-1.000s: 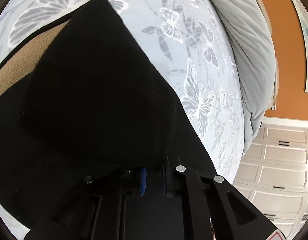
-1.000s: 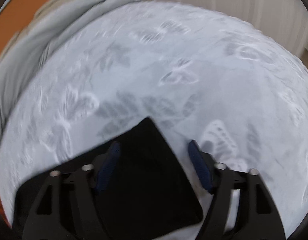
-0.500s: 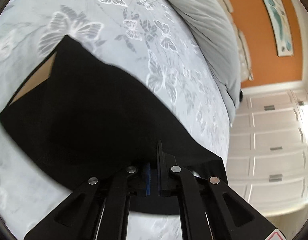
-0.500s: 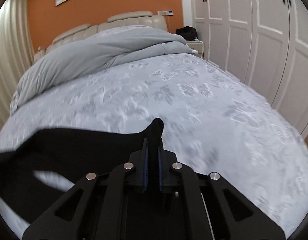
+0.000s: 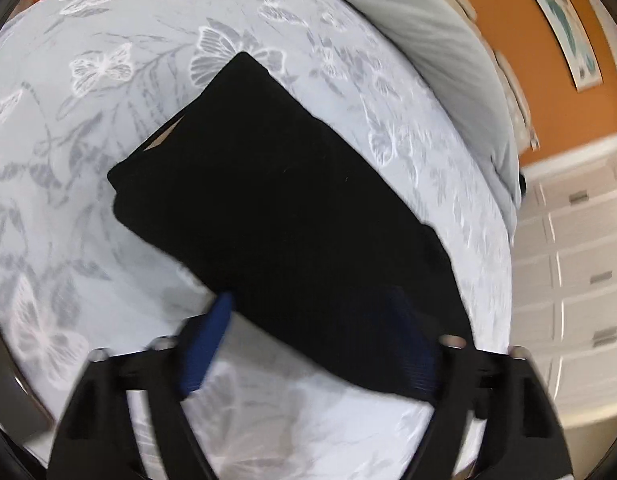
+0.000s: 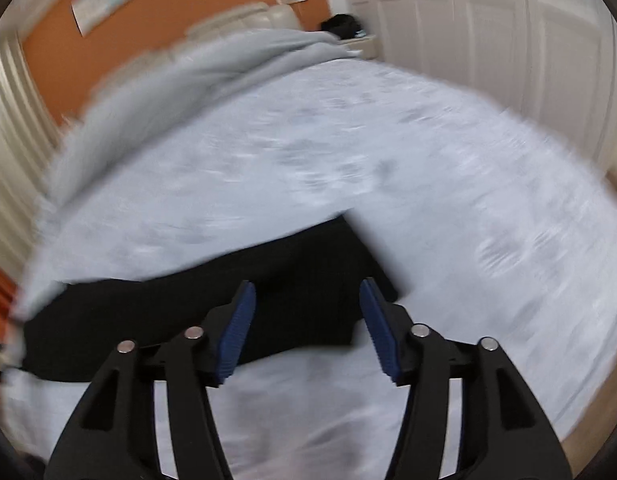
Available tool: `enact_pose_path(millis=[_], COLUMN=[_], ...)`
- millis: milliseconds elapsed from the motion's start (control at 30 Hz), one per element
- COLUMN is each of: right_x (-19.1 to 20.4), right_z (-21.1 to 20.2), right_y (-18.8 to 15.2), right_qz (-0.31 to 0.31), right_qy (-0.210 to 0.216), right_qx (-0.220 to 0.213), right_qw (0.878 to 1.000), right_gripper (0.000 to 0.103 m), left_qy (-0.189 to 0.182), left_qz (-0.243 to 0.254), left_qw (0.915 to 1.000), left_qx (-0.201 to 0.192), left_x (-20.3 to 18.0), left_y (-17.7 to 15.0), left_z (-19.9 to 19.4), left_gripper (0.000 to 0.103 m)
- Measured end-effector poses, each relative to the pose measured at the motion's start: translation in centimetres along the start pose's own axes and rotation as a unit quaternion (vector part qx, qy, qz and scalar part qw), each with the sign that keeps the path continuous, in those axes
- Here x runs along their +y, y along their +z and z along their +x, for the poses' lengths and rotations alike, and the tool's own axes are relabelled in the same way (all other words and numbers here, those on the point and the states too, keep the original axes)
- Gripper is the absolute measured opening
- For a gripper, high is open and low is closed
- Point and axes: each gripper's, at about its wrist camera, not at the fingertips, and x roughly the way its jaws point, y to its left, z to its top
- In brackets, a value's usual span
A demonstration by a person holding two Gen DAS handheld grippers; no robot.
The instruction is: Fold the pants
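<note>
The black pants (image 5: 276, 200) lie folded flat on the butterfly-print bed sheet (image 5: 100, 80). A sliver of tan lining shows at their far left edge. My left gripper (image 5: 312, 312) is open, its blue pads either side of the pants' near edge, holding nothing. In the right wrist view the pants (image 6: 212, 304) lie as a dark band across the sheet (image 6: 348, 160). My right gripper (image 6: 306, 300) is open and empty just above their near right corner. The right wrist view is motion-blurred.
A grey duvet (image 5: 428, 40) is bunched along the head of the bed, also in the right wrist view (image 6: 212, 64). White wardrobe doors (image 5: 568, 264) stand beside the bed. An orange wall (image 6: 168, 12) with a picture lies behind the headboard.
Both grippers were shut on the pants half a second ago; both have opened and let go. The pants now lie folded on the sheet, and both grippers have drawn back.
</note>
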Motion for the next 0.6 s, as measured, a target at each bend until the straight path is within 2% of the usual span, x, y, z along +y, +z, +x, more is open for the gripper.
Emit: enact_pose_path(millis=[33, 67, 133, 200, 233, 267, 333, 400, 467, 500, 567, 600], right_x=[0.8, 1.5, 2.5, 2.9, 2.8, 2.5, 1.7, 0.9, 0.9, 1.2, 3.2, 4.7], right_z=[0.0, 0.6, 2.3, 4.8, 5.5, 6.7, 8.4, 10.1, 12.1, 12.5, 9.4, 6.2], right_y=[-0.7, -1.1, -1.6, -1.5, -1.2, -0.8, 0.0, 0.8, 1.2, 1.7, 3.4, 4.7], right_qz=[0.025, 0.038, 0.055, 0.074, 0.084, 0.105, 0.147, 0.172, 0.175, 0.166, 0.118, 0.081], right_qy=[0.044, 0.067, 0.091, 0.079, 0.078, 0.081, 0.074, 0.048, 0.038, 0.037, 0.064, 0.100], right_qx=[0.020, 0.041, 0.074, 0.087, 0.089, 0.095, 0.096, 0.090, 0.087, 0.083, 0.016, -0.035], right_qw=[0.999, 0.996, 0.992, 0.990, 0.989, 0.987, 0.982, 0.980, 0.980, 0.982, 0.991, 0.991], right_gripper=[0.061, 0.061, 0.061, 0.061, 0.061, 0.061, 0.061, 0.059, 0.003, 0.003, 0.003, 0.003], left_qy=[0.000, -0.006, -0.013, -0.019, -0.023, -0.023, -0.006, 0.000, -0.004, -0.005, -0.001, 0.001], left_qz=[-0.008, -0.020, -0.046, -0.089, -0.104, -0.123, -0.124, -0.107, -0.097, -0.089, -0.075, -0.070], left_qw=[1.0000, 0.9998, 0.9988, 0.9955, 0.9940, 0.9919, 0.9921, 0.9942, 0.9951, 0.9958, 0.9970, 0.9974], left_qx=[-0.001, 0.004, 0.014, 0.025, 0.027, 0.024, 0.017, 0.014, 0.019, 0.021, 0.018, 0.018], left_x=[-0.4, -0.6, -0.3, 0.2, 0.4, 0.7, 0.9, 0.7, 0.6, 0.5, 0.5, 0.5], left_y=[0.1, 0.0, -0.4, -1.1, -1.1, -1.4, -1.8, -1.7, -1.4, -1.2, -1.0, -0.9], left_z=[0.7, 1.4, 2.4, 3.7, 4.1, 4.7, 5.4, 5.9, 5.9, 5.8, 5.6, 5.6], left_gripper=[0.080, 0.080, 0.079, 0.075, 0.066, 0.061, 0.050, 0.049, 0.049, 0.049, 0.049, 0.049])
